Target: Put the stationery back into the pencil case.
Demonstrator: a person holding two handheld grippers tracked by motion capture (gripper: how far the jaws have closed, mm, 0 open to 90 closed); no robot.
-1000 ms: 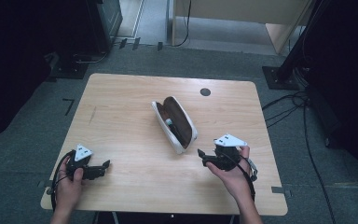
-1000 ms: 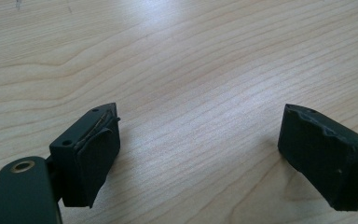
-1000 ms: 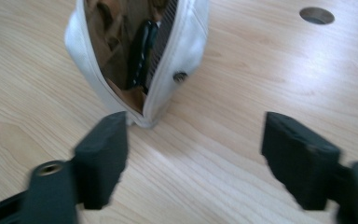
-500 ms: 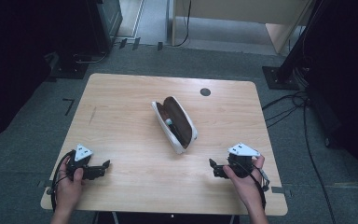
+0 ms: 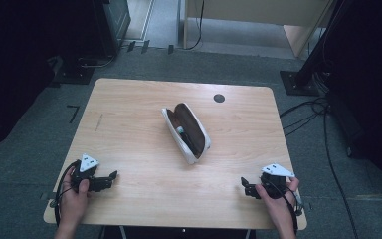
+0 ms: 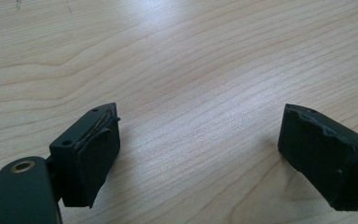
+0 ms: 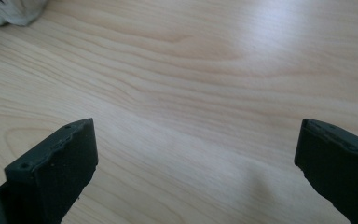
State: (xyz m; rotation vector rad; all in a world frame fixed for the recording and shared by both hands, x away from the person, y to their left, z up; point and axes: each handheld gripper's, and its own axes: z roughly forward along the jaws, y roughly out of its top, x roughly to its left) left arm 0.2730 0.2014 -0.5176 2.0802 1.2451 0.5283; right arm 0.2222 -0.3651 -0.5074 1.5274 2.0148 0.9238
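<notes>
Item: open pencil case [image 5: 186, 132], white outside, brown lining, a pen inside; lies at mid-table, touched by nothing.

Right gripper [image 5: 249, 188]: since a second ago withdrawn from beside the case to the near right edge of the table [image 5: 129, 99]; jaws have just been opening, now wide, empty. Judged: release done.

Left gripper [image 5: 110, 176]: near left edge, jaws apart, empty. Case well apart from both.

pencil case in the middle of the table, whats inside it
The open pencil case shows a dark brown lining and a slim dark pen-like item with a pale greenish tip lying along it. Anything deeper under the near white wall is hidden.
</notes>
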